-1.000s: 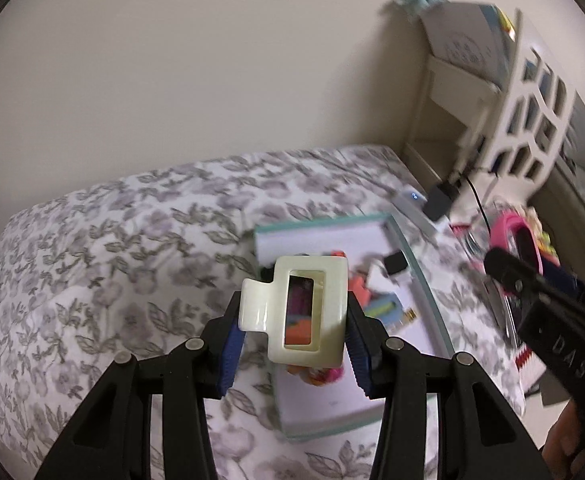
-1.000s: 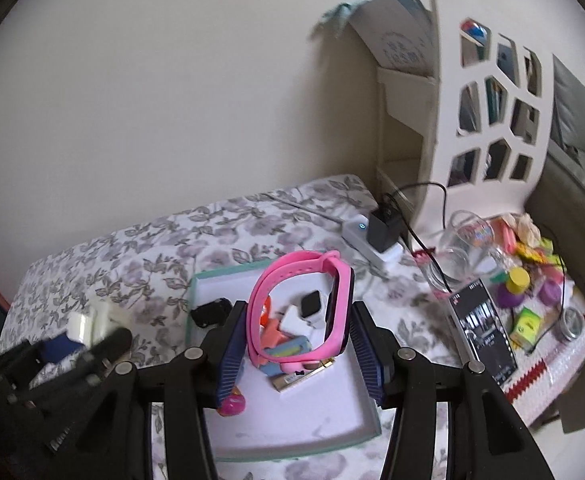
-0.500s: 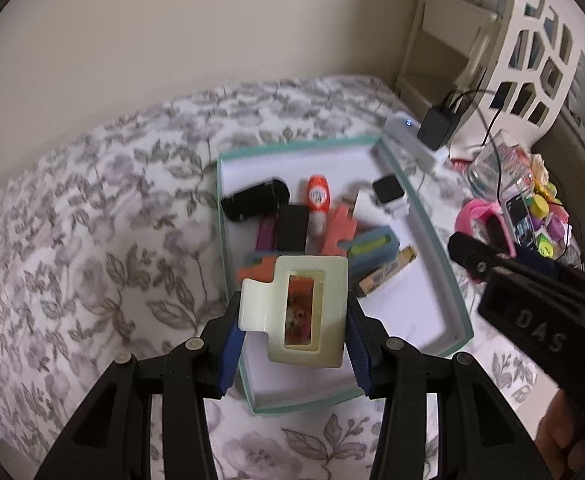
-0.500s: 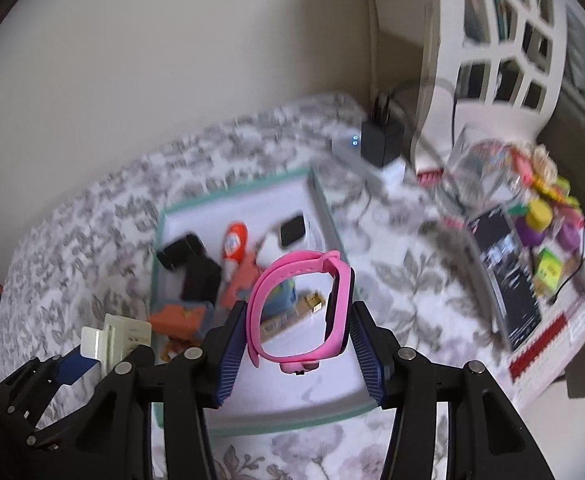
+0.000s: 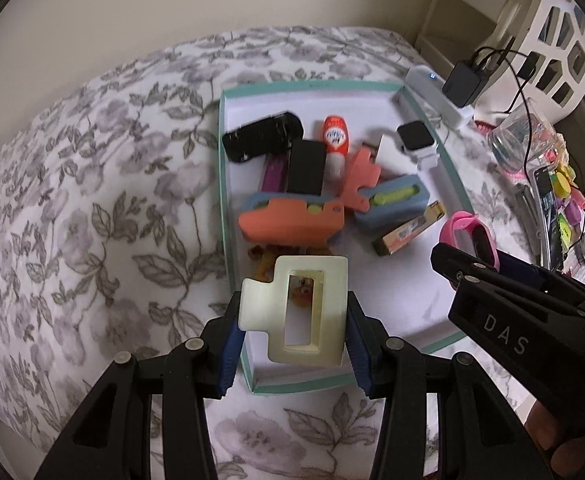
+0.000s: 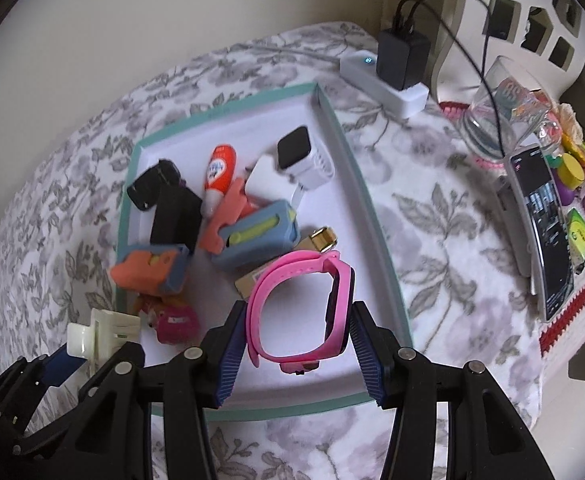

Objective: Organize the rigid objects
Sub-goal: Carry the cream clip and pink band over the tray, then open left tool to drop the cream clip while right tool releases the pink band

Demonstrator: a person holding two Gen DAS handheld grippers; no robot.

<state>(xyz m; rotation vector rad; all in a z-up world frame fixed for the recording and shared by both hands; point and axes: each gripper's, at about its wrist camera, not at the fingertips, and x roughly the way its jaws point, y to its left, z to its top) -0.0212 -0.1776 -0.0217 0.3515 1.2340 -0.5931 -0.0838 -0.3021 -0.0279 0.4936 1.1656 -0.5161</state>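
The tray [image 6: 366, 200] sits mid-frame on the bed [image 6: 432, 220], small things heaped in its upper left; power strip [image 6: 384, 84] behind, phone [image 6: 544, 220] at right.

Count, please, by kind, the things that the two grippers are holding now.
Cream hair clip: 1, in the left gripper.
Pink watch: 1, in the right gripper.
Total: 2.

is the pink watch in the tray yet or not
Not yet. The pink watch is clamped in the right tool, above the tray.
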